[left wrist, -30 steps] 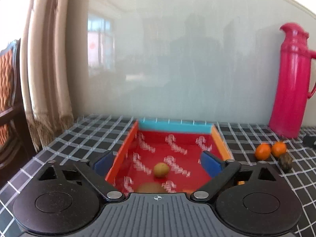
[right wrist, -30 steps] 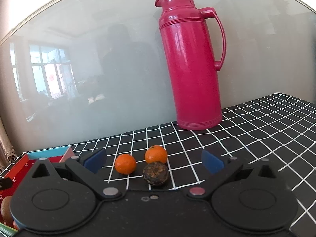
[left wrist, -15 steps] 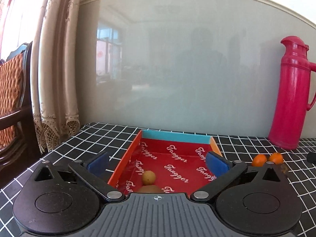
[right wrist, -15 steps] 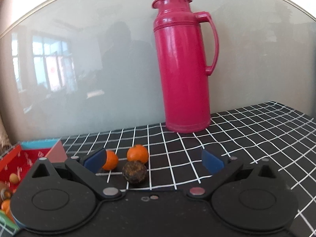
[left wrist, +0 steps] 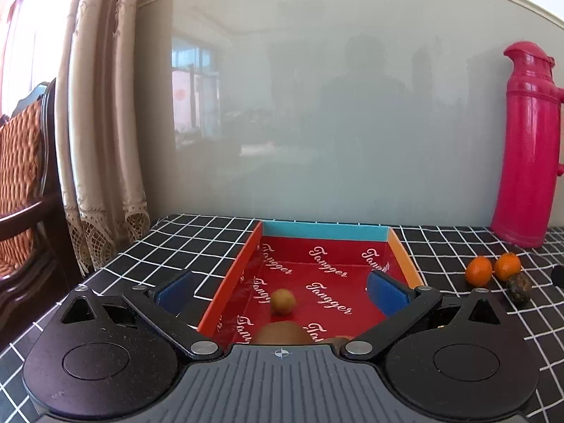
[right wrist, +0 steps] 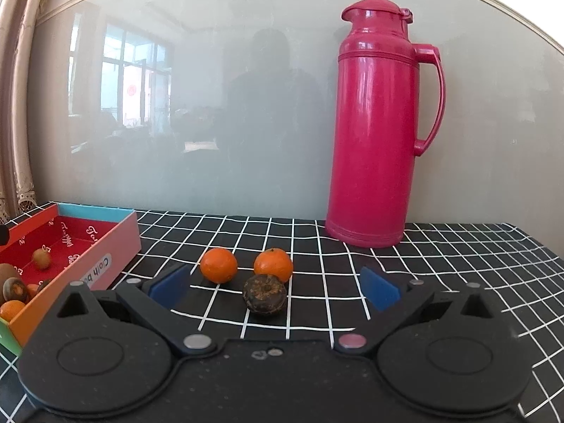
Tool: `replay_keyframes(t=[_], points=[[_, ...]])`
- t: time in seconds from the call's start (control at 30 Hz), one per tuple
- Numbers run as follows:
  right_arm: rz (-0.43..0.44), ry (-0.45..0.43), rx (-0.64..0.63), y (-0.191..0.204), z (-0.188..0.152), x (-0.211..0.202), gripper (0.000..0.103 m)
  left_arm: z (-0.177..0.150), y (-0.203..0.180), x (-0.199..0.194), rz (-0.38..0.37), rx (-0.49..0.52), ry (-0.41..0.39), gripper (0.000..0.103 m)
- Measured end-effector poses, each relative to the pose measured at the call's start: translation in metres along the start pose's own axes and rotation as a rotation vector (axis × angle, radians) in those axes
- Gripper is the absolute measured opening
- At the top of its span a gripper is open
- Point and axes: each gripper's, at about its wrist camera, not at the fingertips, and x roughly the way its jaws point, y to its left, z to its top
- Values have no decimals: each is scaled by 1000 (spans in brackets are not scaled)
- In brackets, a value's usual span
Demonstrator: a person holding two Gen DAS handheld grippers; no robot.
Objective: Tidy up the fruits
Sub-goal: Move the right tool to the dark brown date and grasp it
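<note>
A red cardboard box [left wrist: 394, 246] with blue and orange walls lies on the checked table; it also shows in the right wrist view [right wrist: 116, 246]. Inside lie a small yellow-brown fruit [left wrist: 282, 301], a kiwi [left wrist: 282, 331] and several more fruits [right wrist: 14, 292]. My left gripper [left wrist: 280, 289] is open and empty above the box's near end. Two oranges [right wrist: 218, 265] [right wrist: 273, 265] and a dark brown fruit [right wrist: 265, 293] lie on the table right of the box. My right gripper [right wrist: 273, 285] is open and empty, the dark fruit just ahead between its fingers.
A tall pink thermos [right wrist: 373, 123] stands behind the loose fruits against a glass wall; it also shows in the left wrist view [left wrist: 525, 148]. A curtain [left wrist: 102, 123] and a wooden chair [left wrist: 24, 183] stand beyond the table's left edge.
My left gripper has pulled back and risen a little over the box. My right gripper has swung, so the loose fruits now sit centred and closer between its fingers.
</note>
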Motion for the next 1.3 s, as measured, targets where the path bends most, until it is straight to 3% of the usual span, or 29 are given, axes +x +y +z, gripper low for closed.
replay_keyframes(t=[0.27,0.83,0.93,1.07,1.3], points=[[5,27,-18,10,-2,14,103,1,13,3,20,-16,-10,103],[7,161,24,12,0,65,98,-1,63,25,137,-53,38,103],[0,180,15,10,-2,74,92,-2,72,29,161,-70,51,103],[5,216,23,6,-5,86,77,-3,82,32,174,-103,67,103],[0,251,39,5,-7,96,66,-6,84,39,177,-96,95,103]])
